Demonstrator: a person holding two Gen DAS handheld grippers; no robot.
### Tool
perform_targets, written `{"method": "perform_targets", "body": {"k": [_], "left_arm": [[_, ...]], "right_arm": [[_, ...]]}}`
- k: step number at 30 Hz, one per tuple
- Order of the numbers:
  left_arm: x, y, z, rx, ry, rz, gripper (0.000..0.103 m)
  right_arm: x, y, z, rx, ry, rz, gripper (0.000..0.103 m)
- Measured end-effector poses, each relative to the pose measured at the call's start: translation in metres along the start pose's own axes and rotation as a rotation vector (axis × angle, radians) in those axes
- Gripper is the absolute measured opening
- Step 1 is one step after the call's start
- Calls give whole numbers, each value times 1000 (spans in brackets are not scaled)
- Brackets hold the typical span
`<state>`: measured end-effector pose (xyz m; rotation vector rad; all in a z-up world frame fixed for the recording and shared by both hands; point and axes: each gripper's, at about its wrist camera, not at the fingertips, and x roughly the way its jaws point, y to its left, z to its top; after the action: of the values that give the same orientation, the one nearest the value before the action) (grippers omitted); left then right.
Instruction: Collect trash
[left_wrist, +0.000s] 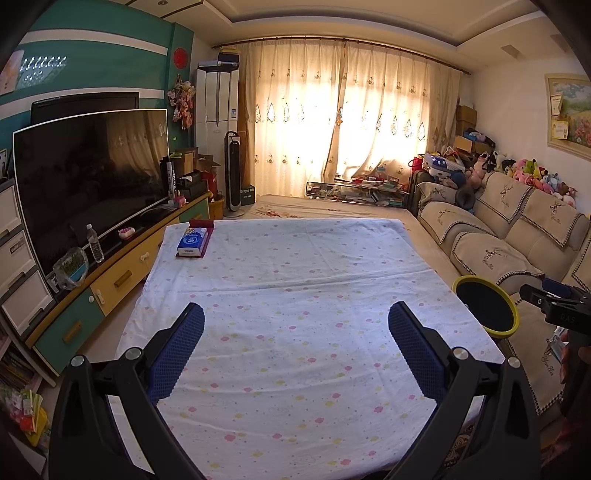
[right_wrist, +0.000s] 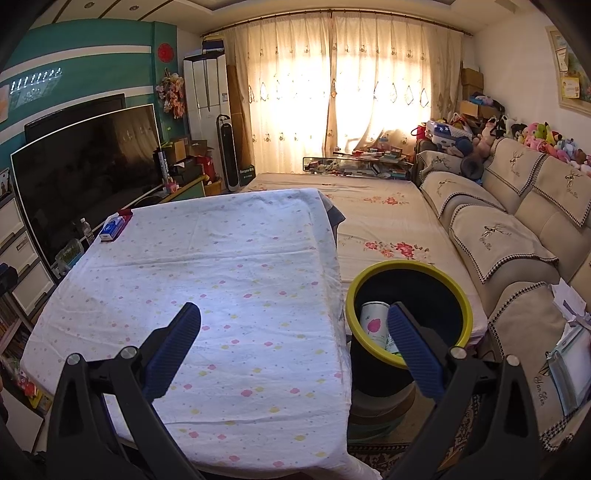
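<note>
My left fingers (left_wrist: 295, 347) stood spread wide with nothing between them, hovering over the near part of the cloth-covered counter (left_wrist: 288, 280). My right fingers (right_wrist: 295, 347) were splayed the same way, empty, the left one above the counter's right edge and the right one in front of the yellow-rimmed bin (right_wrist: 410, 314), which sat just beside the counter, low and to my right. Inside the bin, just behind my right fingertip, lay a pale carton with a pink mark (right_wrist: 373, 321), so some trash was already in. From the left view the same bin showed only as a dark disc with a yellow rim at the counter's right edge, with my other tool just beyond it.

Ahead of both pairs the flowered cloth was bare of litter. The only thing on it was a blue tissue pack (left_wrist: 192, 242) on a dark red mat, far ahead and to the left of my left fingers, at the far corner. I could not tell whether that counted as trash; it looked like something kept there.

I judged the collecting to be at or near its end, between a drop and whatever followed. If anything remained, the next move called for looking beyond the counter for loose litter, then reaching with open fingers, closing on it and carrying it right to the bin
</note>
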<state>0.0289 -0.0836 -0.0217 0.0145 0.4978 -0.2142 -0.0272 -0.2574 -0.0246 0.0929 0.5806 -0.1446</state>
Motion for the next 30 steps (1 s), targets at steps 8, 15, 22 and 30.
{"method": "perform_targets", "body": {"k": [8, 15, 22, 30], "left_arm": [[3, -1, -2, 2, 2, -2, 98], [3, -3, 0, 3, 2, -2, 98], [3, -3, 0, 3, 3, -2, 98], [6, -2, -2, 1, 7, -1, 98]], "right_arm": [[1, 0, -1, 1, 2, 0, 96], [3, -1, -3, 3, 6, 0, 96], [4, 0, -5, 3, 8, 2, 96], [5, 0, -5, 3, 10, 3, 96]]}}
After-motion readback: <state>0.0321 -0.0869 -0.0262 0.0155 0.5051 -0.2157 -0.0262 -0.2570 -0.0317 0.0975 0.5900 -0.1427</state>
